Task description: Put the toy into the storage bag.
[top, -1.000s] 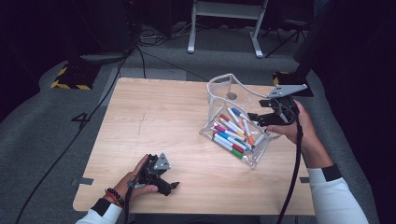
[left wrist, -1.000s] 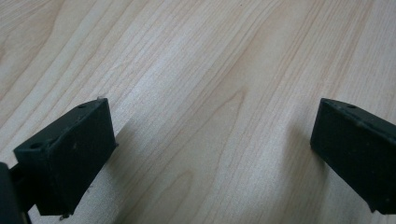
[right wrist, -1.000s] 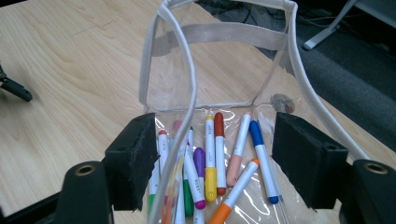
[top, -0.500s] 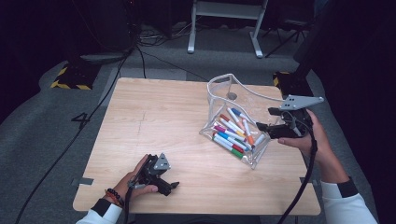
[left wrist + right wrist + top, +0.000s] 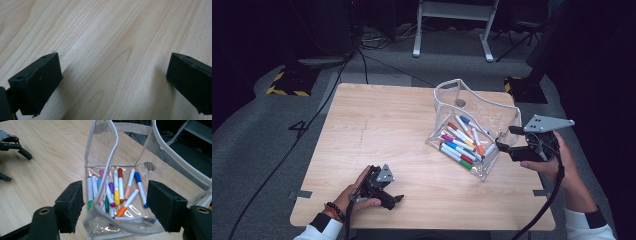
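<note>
At the near left corner of the table (image 5: 377, 125), the person's left hand (image 5: 357, 197) is resting on the wood and holding the left gripper (image 5: 398, 198) low against it. Its jaws are standing wide apart in the left gripper view, with nothing but bare wood grain between them, and the tips are pointing across the table toward the right.

Well off to the right of that gripper, a clear plastic pouch (image 5: 472, 107) is sitting on the table with its open mouth facing the right edge. A heap of markers (image 5: 462, 145) is lying inside it, on its lower wall: green, red, blue, purple, orange, pink and yellow caps are all showing, mostly side by side, a few crossing one another.

Just beyond the pouch's mouth, the right hand (image 5: 557, 165) is holding the right gripper (image 5: 503, 140) level, with its tips pointing left at the pouch. Its jaws are spread wide. In the right gripper view the pouch (image 5: 115, 170) is lying straight ahead, its pale-edged rim curving through the gap between the two black jaws, and the markers (image 5: 117, 192) are lying just past the tips. I cannot tell whether either pad is touching the rim; they are not pressing on it. A black cable (image 5: 547, 205) is trailing from this gripper back toward the person.

Far ahead and to the left in that same view, the left gripper (image 5: 11, 143) is lying on the wood.
</note>
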`<action>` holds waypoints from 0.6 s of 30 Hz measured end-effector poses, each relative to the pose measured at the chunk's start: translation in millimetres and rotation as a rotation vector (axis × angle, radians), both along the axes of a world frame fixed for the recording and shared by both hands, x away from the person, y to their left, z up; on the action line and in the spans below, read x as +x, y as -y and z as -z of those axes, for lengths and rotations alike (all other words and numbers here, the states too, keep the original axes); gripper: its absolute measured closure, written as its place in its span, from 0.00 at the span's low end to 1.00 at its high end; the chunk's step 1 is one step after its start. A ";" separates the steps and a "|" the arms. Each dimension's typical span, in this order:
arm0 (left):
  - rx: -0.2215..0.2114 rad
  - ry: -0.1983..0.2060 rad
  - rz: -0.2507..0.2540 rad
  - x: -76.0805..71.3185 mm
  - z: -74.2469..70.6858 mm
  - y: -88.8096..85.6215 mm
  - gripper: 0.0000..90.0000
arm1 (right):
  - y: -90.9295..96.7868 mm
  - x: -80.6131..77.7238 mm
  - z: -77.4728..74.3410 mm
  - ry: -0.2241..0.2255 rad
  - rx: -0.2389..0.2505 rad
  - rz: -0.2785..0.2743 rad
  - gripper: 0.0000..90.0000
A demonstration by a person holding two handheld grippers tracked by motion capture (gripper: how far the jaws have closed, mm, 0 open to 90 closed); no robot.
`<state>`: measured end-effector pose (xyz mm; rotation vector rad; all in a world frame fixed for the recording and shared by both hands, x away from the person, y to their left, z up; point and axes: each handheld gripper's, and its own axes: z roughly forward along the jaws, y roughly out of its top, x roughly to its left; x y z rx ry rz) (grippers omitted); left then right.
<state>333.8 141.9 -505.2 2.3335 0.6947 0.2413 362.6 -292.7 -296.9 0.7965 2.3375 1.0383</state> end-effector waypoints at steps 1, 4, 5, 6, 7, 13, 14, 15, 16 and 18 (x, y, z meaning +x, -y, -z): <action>0.000 0.000 0.000 0.0 0.0 0.0 0.00 | 1.3 -2.4 0.7 0.002 0.001 -0.002 0.34; 0.000 0.000 0.000 0.0 0.0 0.0 0.00 | 4.6 -8.4 3.0 0.008 -0.003 0.000 0.33; 0.000 0.000 0.000 0.0 0.0 0.0 0.00 | 5.5 -10.4 3.5 0.013 -0.006 0.004 0.33; -0.001 0.001 -0.001 -0.1 0.1 0.1 0.00 | 6.5 -12.2 4.1 0.017 -0.005 0.004 0.33; 0.000 0.000 -0.001 0.0 0.0 0.0 0.00 | 7.6 -14.1 4.7 0.022 -0.009 0.004 0.33; -0.001 0.002 -0.007 -0.6 0.1 -0.9 0.00 | 12.8 -25.8 9.0 0.043 -0.017 0.008 0.32; -0.001 0.002 -0.007 -0.6 0.1 -0.9 0.00 | 13.8 -27.2 9.9 0.048 -0.022 0.014 0.32; -0.001 0.002 -0.007 -0.6 0.1 -0.9 0.00 | 15.0 -28.5 10.9 0.047 -0.017 0.015 0.32; -0.001 0.002 -0.007 -0.7 0.1 -0.8 0.00 | 16.2 -29.7 12.1 0.045 -0.013 0.013 0.32; -0.001 0.002 -0.007 -0.6 0.1 -0.9 0.00 | 18.1 -32.5 14.6 0.051 -0.017 0.020 0.32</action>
